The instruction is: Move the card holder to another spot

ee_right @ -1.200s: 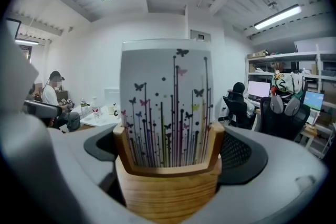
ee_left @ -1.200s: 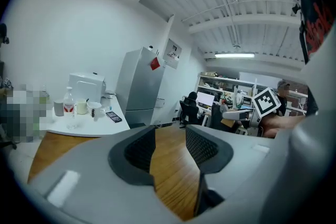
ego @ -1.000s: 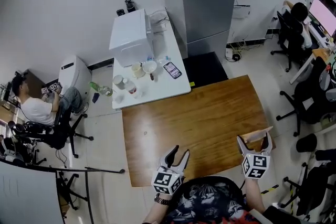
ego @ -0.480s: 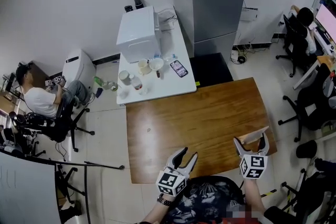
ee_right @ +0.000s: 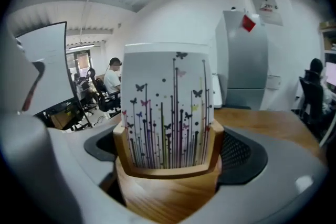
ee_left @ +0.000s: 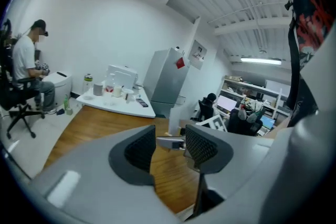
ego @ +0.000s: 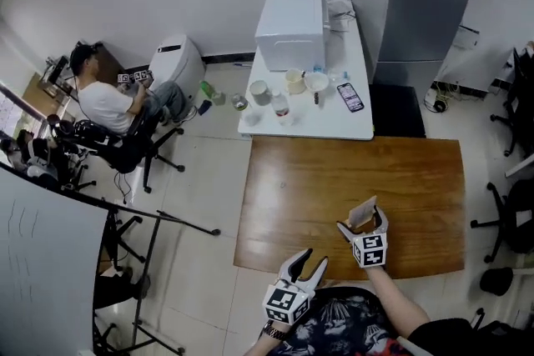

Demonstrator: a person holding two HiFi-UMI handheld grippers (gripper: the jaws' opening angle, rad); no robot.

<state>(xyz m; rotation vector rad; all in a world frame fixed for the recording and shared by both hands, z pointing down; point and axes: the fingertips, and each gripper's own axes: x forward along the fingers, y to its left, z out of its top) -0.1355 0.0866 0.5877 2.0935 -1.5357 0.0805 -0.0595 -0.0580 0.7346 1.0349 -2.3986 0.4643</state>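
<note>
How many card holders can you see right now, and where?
1. The card holder sits clamped in the right gripper, over the wooden table's near side. Items on the white table are too small to identify, so another could hide there.

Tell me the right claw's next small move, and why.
Probably lower it and set down: the right claw is shut on the card holder over bare wood of the table. The left claw is open, holding nothing.
</note>
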